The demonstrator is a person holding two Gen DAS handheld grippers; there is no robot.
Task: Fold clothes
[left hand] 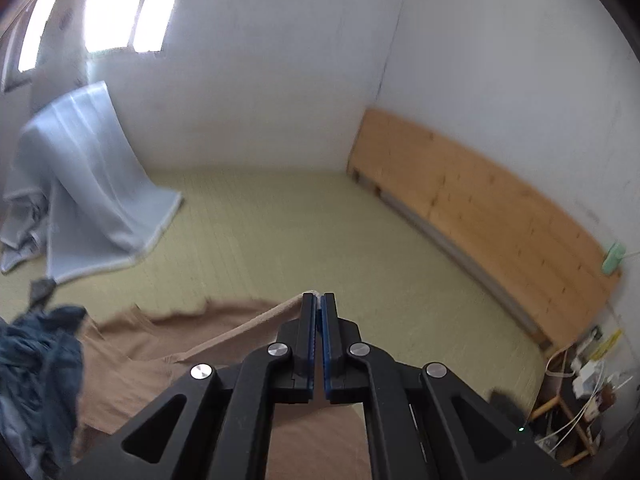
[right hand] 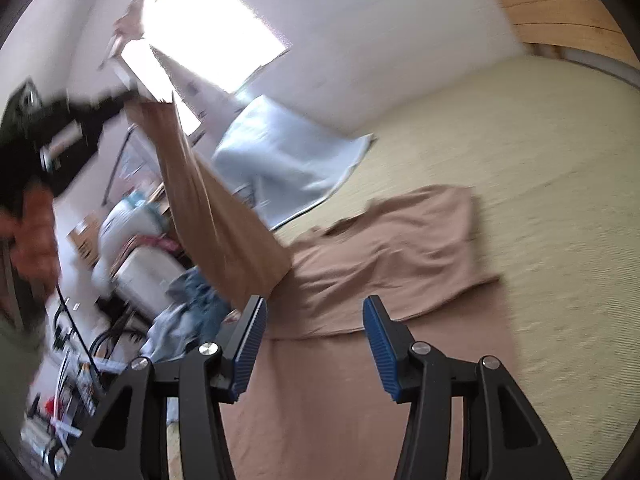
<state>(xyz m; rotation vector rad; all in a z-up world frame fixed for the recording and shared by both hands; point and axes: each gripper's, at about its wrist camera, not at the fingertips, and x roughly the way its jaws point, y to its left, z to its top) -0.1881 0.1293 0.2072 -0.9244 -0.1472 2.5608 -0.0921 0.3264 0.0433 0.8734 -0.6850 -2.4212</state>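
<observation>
The pale green bed fills the middle of both views, and every other thing sits on or beside it. Its wooden headboard runs along the far right edge in the left wrist view; the right wrist view catches only a corner of it. A light blue blanket is draped over something at the bed's far left side, below a bright window. The tan garment lies spread over the near part of the bed. Only the right wrist view shows how it is held: one long part rises steeply off the bed up to the left claw, blurred, at the upper left, with the person's hand behind it. The left wrist view shows that grip up close instead: the left claw has its blue pads pressed together on a thin edge of the tan cloth, which runs down to the left toward the bed. The right claw is spread wide, pinching nothing, above the near part of the garment. A dark blue crumpled garment lies at the bed's near left edge, touching the tan one. A mint green object rests at the headboard's right end.
</observation>
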